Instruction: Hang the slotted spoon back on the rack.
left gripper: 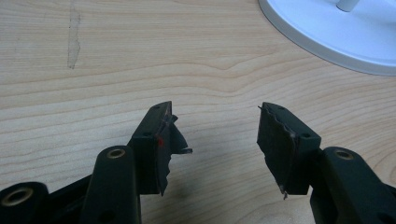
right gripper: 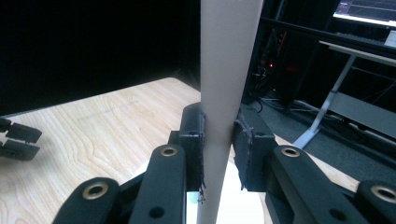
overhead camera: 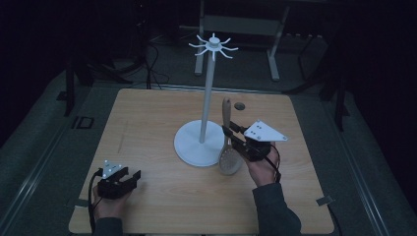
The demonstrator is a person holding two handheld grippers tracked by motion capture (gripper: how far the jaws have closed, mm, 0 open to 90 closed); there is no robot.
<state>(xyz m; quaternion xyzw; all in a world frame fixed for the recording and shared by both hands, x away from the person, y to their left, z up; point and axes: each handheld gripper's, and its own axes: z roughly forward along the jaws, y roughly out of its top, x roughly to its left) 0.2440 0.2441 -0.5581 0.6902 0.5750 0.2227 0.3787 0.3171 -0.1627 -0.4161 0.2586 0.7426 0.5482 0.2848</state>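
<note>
**Right claw clamped on skimmer handle beside the stand; left claw idle**

Hidden or unclear: in the right gripper view the pale handle runs out of frame at top and bottom, so neither end of the utensil can be seen there. The stand's base is cut off by the upper edge of the left gripper view. The room behind the counter is dark; the floor cables and metal frame back there are hard to make out.

Count: one slotted spoon, one white hook stand with a ring of hooks at its top, two claws, one small dark round spot on the counter behind the spoon.

Orientation: the spoon's long axis runs roughly upright in the high view — perforated bowl low, at the edge of the stand's round base, handle end pointing up and away from the person. It sits just right of the stand's pole.

Right claw: closed on the spoon's handle, pads pressing it from both sides.

Left claw: jaws spread wide, nothing between them — resting low at the near left of the counter, well apart from the stand.
</note>
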